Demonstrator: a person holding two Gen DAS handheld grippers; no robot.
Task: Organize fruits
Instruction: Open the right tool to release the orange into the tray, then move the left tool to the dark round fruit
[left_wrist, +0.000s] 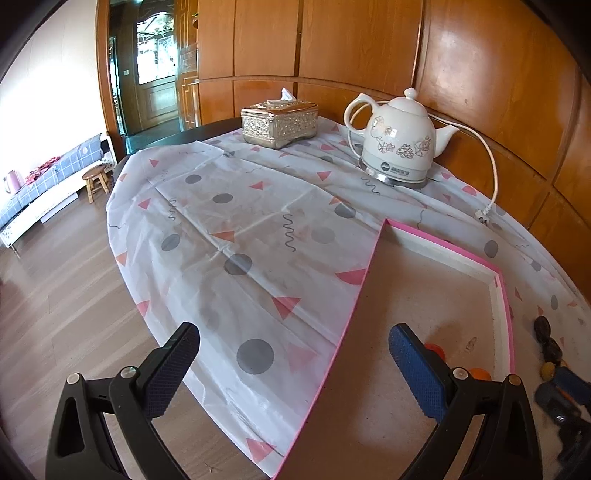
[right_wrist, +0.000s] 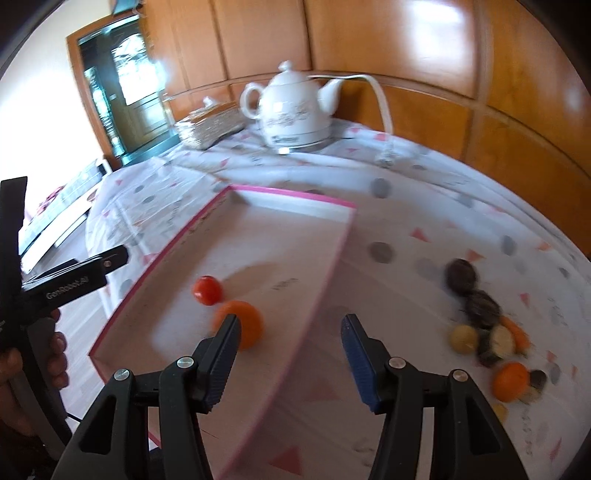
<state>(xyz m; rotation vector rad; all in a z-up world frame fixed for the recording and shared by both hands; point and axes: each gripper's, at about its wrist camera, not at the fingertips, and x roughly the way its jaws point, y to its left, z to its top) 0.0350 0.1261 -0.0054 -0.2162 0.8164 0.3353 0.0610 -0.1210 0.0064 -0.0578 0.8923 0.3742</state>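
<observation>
right gripper (right_wrist: 290, 334) open over pink tray (right_wrist: 295, 194); inside, tomato (right_wrist: 207, 290), blurry orange (right_wrist: 245, 325).

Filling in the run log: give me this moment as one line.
left gripper: open, empty | right gripper: open, empty | pink-edged box: tomato, orange | table: fruit pile

I'm working in a home, a dining corner by the look of it. Wood-panelled wall (left_wrist: 369, 40) fills the top of the frame, a round table under a patterned plastic tablecloth (left_wrist: 229, 229) in the middle. Flowered ceramic kettle (left_wrist: 399, 144) and gilt tissue box (left_wrist: 279, 123) upper centre. At left, a sofa (left_wrist: 48, 177), small wooden stool (left_wrist: 96, 181) and glazed wooden door (left_wrist: 157, 70).
</observation>
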